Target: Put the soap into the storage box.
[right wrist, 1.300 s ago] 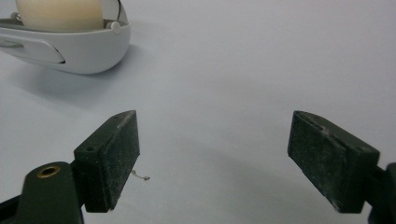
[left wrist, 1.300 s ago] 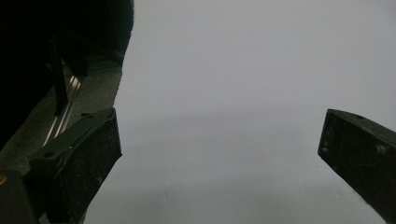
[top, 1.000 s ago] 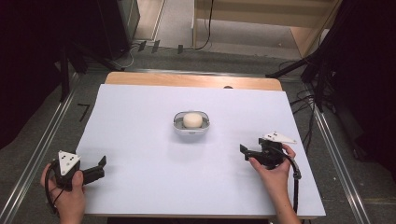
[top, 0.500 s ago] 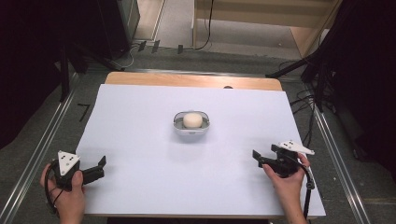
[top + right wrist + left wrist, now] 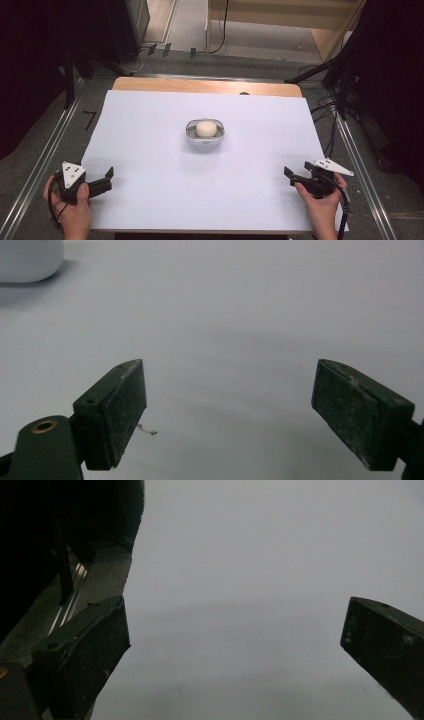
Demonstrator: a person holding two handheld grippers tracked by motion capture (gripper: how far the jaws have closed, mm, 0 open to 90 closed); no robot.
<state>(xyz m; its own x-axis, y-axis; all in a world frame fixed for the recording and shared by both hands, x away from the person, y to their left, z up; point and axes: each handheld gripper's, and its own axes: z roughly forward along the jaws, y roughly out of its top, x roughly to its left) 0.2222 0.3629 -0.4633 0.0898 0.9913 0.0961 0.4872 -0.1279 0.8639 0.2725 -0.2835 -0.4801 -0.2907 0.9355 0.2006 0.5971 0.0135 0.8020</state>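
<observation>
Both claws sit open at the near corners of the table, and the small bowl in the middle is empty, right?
Not quite. The bowl is not empty: the high view shows a pale round ball in it. The left claw and right claw are open near the table's near corners.

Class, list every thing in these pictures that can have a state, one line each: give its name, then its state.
Left hand-held gripper: jaws open, holding nothing, near the table's left front corner.
Right hand-held gripper: jaws open, holding nothing, near the right front edge.
Small grey bowl: upright at mid-table, holding a ball.
Round cream-coloured ball: resting inside the bowl, untouched.
White-covered table: level.
</observation>
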